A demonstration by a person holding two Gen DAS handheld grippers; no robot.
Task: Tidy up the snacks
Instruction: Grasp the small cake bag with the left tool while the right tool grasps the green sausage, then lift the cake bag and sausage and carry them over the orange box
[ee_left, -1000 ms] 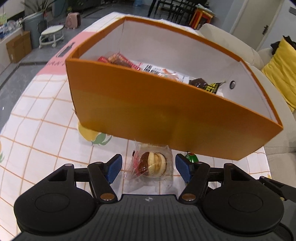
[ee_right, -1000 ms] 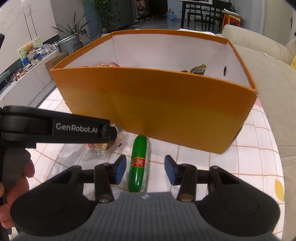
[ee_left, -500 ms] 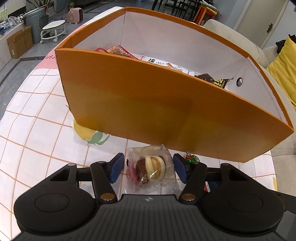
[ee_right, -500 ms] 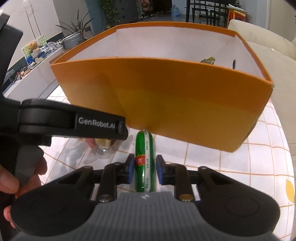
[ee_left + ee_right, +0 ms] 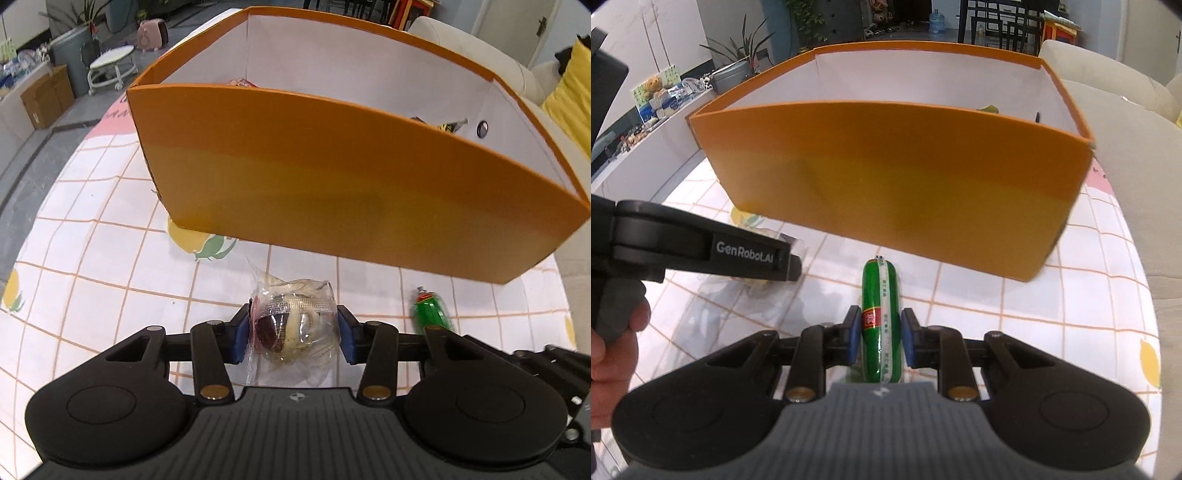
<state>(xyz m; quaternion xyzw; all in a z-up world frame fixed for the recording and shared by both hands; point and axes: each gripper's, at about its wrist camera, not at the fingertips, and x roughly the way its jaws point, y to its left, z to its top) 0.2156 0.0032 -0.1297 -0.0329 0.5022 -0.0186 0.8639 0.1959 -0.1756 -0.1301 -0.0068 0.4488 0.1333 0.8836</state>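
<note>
Grey floor (image 5: 22, 155), beige sofa (image 5: 1123, 110), yellow cushion (image 5: 572, 96), white stool (image 5: 110, 66), potted plants (image 5: 738, 62)

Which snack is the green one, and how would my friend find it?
Find the big orange box on the checked tablecloth. In front of it, the right claw pinches a green sausage stick. Unlike the clear-wrapped pastry beside it, it's slim, shiny green, with a red label.

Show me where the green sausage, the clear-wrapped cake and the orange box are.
green sausage (image 5: 881, 325), right wrist view, on its red label.
cake (image 5: 291, 328), left wrist view, middle of the wrapped pastry.
orange box (image 5: 332, 177), left wrist view, its near outer wall.
</note>
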